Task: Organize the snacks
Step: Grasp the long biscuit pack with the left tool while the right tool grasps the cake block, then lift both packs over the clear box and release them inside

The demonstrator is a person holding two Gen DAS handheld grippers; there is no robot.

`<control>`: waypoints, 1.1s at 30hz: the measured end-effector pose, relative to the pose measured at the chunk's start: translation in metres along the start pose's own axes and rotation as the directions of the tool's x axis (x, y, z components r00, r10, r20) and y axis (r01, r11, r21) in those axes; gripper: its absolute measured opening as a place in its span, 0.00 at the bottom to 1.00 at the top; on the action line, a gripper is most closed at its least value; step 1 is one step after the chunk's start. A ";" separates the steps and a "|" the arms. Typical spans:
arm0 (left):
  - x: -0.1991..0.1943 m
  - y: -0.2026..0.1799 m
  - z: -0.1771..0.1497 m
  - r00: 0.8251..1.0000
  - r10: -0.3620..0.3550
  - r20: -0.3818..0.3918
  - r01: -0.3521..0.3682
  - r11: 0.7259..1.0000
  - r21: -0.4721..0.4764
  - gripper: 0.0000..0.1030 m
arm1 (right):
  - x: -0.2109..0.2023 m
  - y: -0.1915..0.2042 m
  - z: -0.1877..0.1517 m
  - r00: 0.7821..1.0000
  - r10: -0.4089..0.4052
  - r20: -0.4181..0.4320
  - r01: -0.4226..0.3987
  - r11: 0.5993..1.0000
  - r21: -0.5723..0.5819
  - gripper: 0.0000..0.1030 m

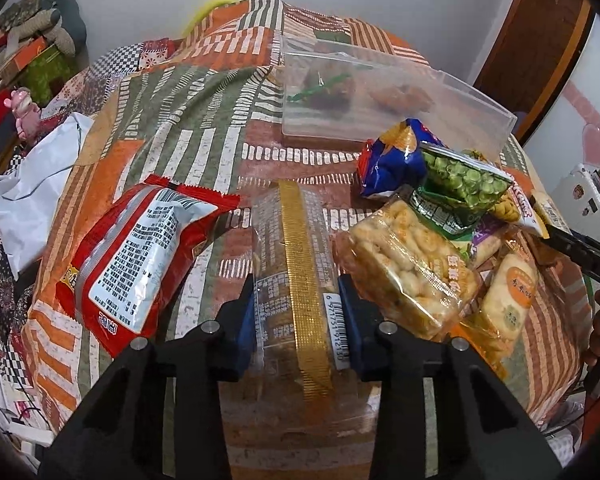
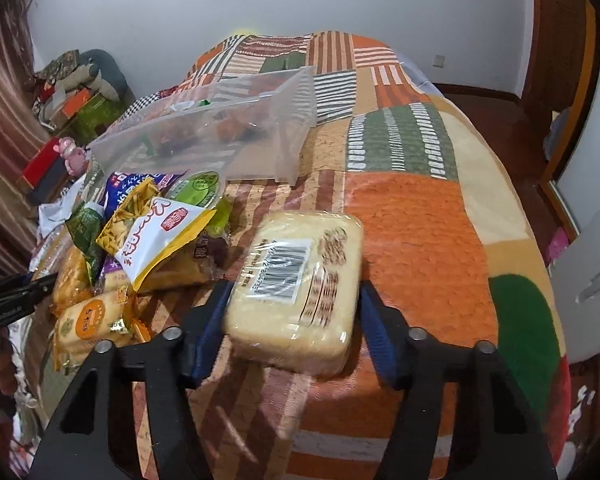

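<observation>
Snack packets gripped on a patchwork bedspread, one per gripper.

Item 1: a clear packet with a gold strip [image 1: 300, 288], laid lengthwise on the patchwork bedspread [image 1: 172, 128], is pinched at its near end between the blue pads of the left gripper [image 1: 300, 312], whose jaws are drawn in narrow against its two sides. Item 2: a pale wrapped cake with a barcode label [image 2: 296, 288] is set between the blue pads of the right gripper [image 2: 296, 320]; the left pad is seen touching it, the right pad at its edge, though firm pressure cannot be told. A red packet [image 1: 136, 256] is lying just left of item 1; a heap of mixed snack bags [image 1: 440, 216] is just to its right. A clear plastic bin [image 1: 380, 100], holding a few wrapped pieces, is placed beyond the heap.
</observation>
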State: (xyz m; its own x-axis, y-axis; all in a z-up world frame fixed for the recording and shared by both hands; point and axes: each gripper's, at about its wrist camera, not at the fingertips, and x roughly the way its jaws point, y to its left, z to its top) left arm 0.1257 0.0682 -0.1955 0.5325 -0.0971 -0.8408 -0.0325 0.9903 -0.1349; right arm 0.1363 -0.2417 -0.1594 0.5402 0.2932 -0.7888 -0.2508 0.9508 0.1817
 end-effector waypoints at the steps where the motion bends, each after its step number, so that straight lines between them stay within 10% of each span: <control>1: 0.000 0.000 0.000 1.000 0.001 0.002 -0.001 1.000 0.000 0.36 | -0.001 -0.001 0.000 1.000 -0.001 0.005 0.001 1.000 0.001 0.52; 33: -0.074 -0.022 0.061 0.970 -0.026 0.242 0.015 0.999 0.046 0.34 | -0.053 0.024 0.052 0.960 0.061 0.272 -0.050 0.998 -0.049 0.50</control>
State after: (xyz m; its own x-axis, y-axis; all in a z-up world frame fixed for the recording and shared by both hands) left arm 0.1384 0.0600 -0.0980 0.7220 -0.0957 -0.6852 0.0145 0.9923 -0.1234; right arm 0.1435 -0.2292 -0.0832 0.7220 0.3669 -0.5867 -0.3164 0.9291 0.1916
